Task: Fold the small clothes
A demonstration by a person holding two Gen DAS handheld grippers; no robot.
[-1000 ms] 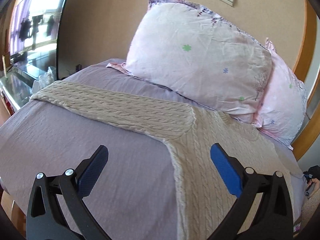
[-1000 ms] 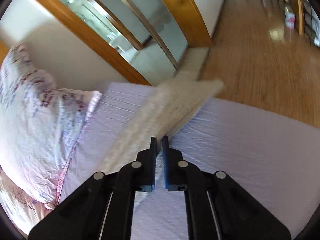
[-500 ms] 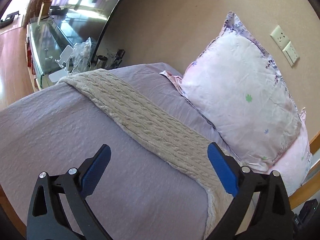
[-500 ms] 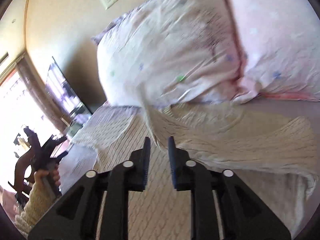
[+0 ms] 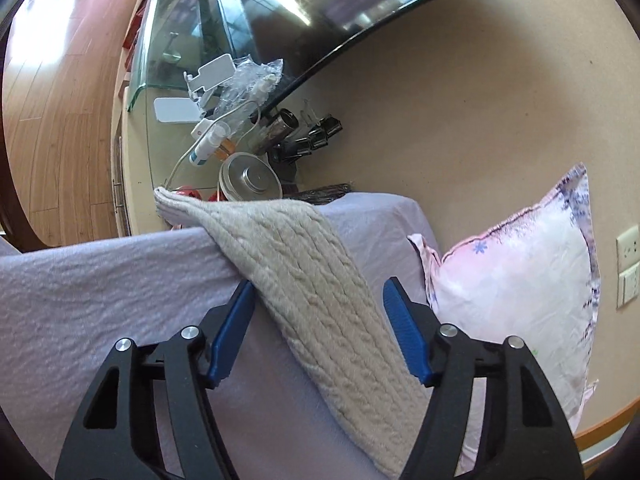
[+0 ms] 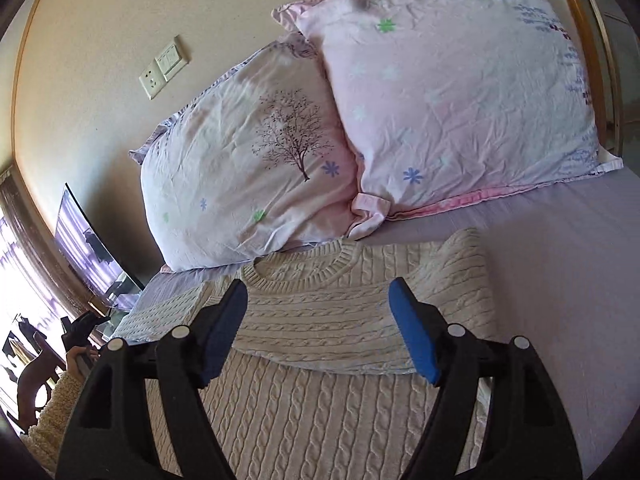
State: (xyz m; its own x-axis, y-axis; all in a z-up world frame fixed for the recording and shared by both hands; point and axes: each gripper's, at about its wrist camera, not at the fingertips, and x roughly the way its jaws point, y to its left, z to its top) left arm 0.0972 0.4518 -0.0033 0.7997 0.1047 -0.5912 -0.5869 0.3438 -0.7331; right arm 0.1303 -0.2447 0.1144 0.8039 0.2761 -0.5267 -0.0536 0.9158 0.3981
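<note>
Left wrist view: left claw [image 5: 318,330] spread wide, straddling sweater [image 5: 304,280] sleeve stretched across bed [image 5: 100,292] toward cluttered counter [image 5: 136,168]. Right wrist view: right claw [image 6: 318,330] likewise spread, above sweater [image 6: 320,400] lying flat on bed [image 6: 560,280], one sleeve folded across chest, below two pillows [image 6: 248,184]

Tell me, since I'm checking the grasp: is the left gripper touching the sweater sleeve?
Cannot tell. In the left wrist view the left gripper is open and straddles the sleeve; one blue pad meets the sleeve's edge in the image, with no clear gap or contact.
</note>
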